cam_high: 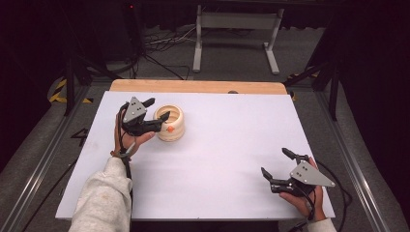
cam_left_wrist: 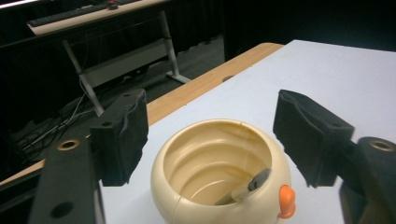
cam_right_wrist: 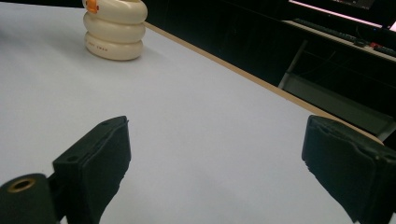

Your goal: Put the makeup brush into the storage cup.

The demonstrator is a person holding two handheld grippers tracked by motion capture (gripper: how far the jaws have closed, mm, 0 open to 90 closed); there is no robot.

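Your left hand-held gripper [cam_high: 157,109] hovers at the one cream, ribbed, round plastic pot [cam_high: 170,123] standing on the white-topped table [cam_high: 227,145] toward its far left, and part of the pot's near-left side is covered by that gripper in the high view. Its jaws are spread apart, one on either side of the pot's open mouth, and in the left gripper view neither pad [cam_left_wrist: 122,135] touches the rim. Inside the pot lies one slim pale object with a dark grey tip [cam_left_wrist: 247,185], mostly hidden below the rim; it may be a pen or small tool, but you cannot tell which. One small orange knob [cam_left_wrist: 286,201] sticks out from the pot's outer wall just under the rim. Your right hand-held gripper [cam_high: 277,165] sits near the table's near-right corner, well apart from the pot, its jaws wide open with nothing between them. In the right gripper view the pot's top is cut off by the frame edge. Both of your sleeves are cropped at the bottom of the high view.
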